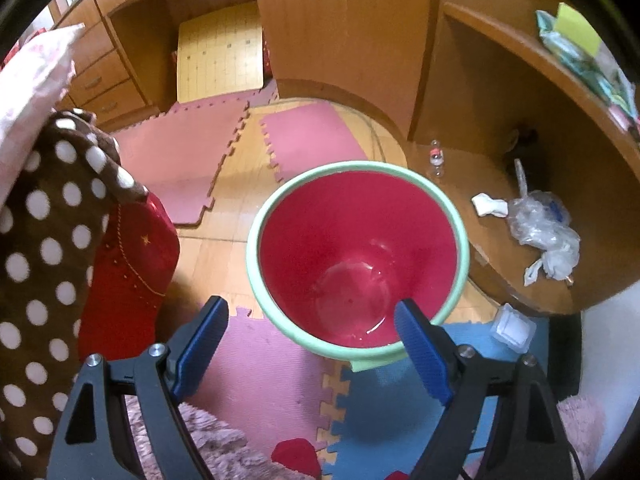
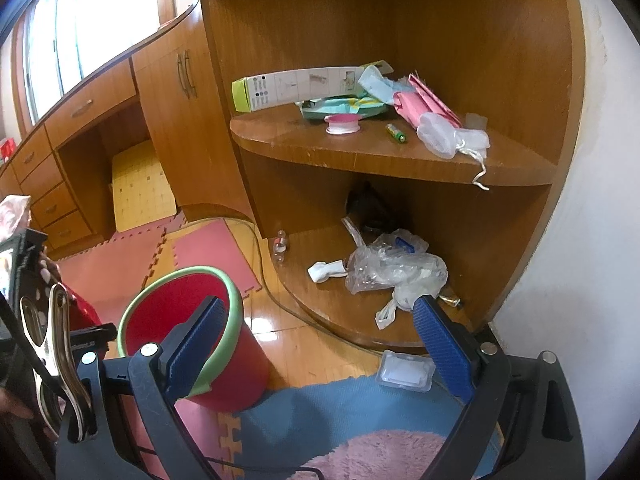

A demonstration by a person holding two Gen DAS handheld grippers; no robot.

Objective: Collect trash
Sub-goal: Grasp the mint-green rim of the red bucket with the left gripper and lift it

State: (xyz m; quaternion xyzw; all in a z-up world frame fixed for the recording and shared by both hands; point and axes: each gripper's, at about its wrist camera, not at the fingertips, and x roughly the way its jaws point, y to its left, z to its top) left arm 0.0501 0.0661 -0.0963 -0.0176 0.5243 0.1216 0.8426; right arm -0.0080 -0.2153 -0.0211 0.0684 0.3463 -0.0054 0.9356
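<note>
A red bin with a pale green rim stands empty on the floor. My left gripper hovers open just above its near rim, holding nothing. On the low corner shelf lie a crumpled clear plastic bag, a white tissue wad and a small clear bottle. A clear plastic tray rests on the blue mat. My right gripper is open and empty, between the bin and the shelf.
The upper shelf carries a long box, pink and teal packets, a battery and a white pouch. A brown polka-dot cloth and red cushion crowd the left. Foam mats and wooden drawers lie beyond. A white wall bounds the right.
</note>
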